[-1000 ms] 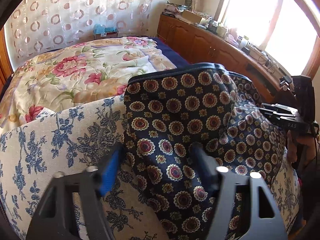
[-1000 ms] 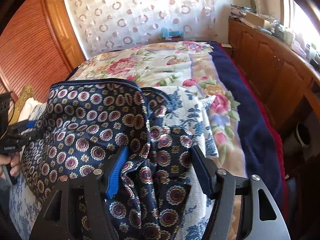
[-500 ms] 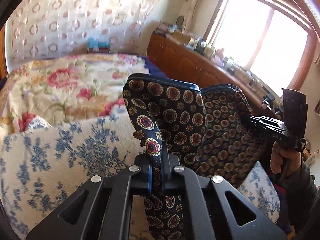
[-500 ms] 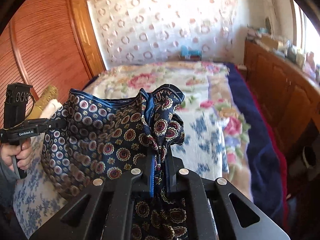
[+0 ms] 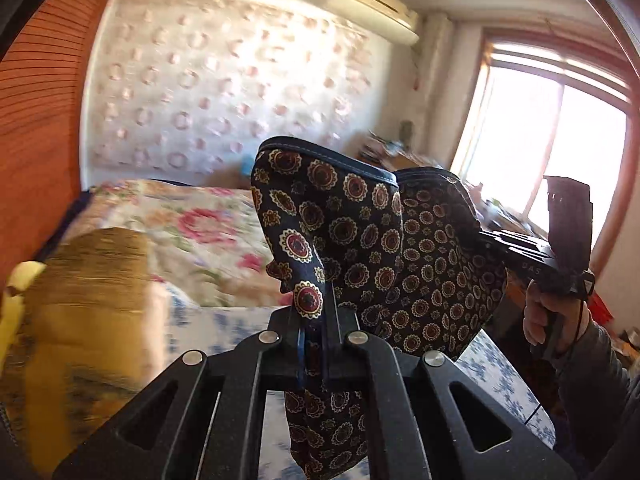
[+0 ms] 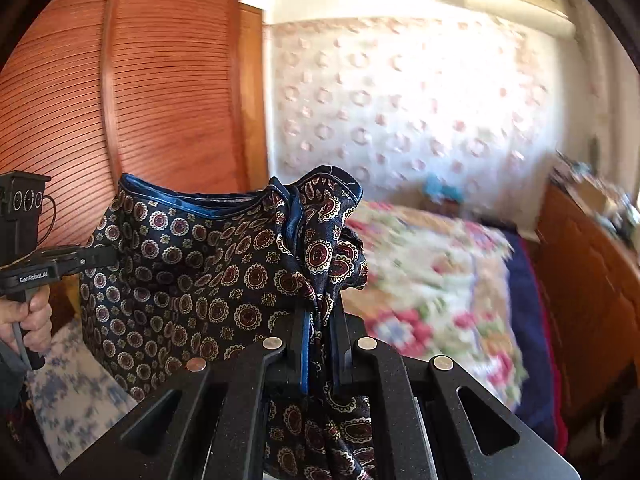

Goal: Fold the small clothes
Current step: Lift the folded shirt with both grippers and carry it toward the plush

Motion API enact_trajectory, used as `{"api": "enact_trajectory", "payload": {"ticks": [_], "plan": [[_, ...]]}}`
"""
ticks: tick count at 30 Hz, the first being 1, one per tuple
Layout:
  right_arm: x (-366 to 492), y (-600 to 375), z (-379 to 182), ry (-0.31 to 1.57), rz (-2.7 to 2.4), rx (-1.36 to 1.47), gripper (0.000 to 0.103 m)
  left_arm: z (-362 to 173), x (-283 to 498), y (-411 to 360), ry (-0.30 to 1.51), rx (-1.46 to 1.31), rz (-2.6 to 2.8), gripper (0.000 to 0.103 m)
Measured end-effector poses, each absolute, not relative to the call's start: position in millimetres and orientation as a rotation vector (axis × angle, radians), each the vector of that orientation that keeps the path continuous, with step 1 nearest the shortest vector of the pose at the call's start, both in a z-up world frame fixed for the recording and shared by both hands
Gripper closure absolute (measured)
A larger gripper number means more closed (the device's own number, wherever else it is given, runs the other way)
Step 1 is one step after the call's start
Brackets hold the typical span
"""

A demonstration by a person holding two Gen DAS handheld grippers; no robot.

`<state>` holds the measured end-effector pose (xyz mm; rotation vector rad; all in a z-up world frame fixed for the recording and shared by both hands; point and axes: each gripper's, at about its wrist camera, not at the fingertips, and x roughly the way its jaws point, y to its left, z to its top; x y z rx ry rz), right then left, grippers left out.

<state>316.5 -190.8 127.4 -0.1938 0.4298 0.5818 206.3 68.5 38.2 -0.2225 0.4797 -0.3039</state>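
A small dark navy garment (image 5: 400, 248) with red and cream medallions and blue trim hangs in the air between my two grippers. My left gripper (image 5: 314, 320) is shut on one top corner. My right gripper (image 6: 320, 320) is shut on the other corner, where the cloth (image 6: 208, 280) bunches. In the left wrist view the right gripper (image 5: 496, 240) shows side on, at the garment's far edge. In the right wrist view the left gripper (image 6: 100, 258) shows at the left edge. The garment is lifted above the blue-flowered white cloth (image 6: 76, 396) on the bed.
A bed with a floral quilt (image 6: 440, 280) lies below and ahead. A gold pillow (image 5: 88, 320) sits at the left. A slatted wooden wardrobe (image 6: 160, 80) stands at the left, a wooden cabinet (image 6: 592, 280) and a window (image 5: 560, 148) at the right.
Both grippers closed on the garment's top corners and lifted it off the bed. Both cameras now tilt higher, showing the wall and ceiling.
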Motion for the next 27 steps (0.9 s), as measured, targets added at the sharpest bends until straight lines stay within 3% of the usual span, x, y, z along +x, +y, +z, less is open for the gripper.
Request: {"api": "enact_trajectory", "payload": {"ticks": [7, 15, 22, 27], "plan": [[350, -64, 152, 0.395, 0.754, -0.344, 0.096, 34, 160, 161, 0.426, -0.286, -0.079, 0.097], [394, 99, 128, 0.39, 0.882, -0.526, 0.096, -32, 134, 229, 0.49, -0.371, 0.154, 0.097], [433, 183, 109, 0.398, 0.895, -0.58, 0.099, -69, 130, 238, 0.56, -0.366, 0.212, 0.097], [448, 193, 101, 0.408, 0.877, -0.546, 0.096, -57, 121, 229, 0.558, -0.34, 0.22, 0.097]]}}
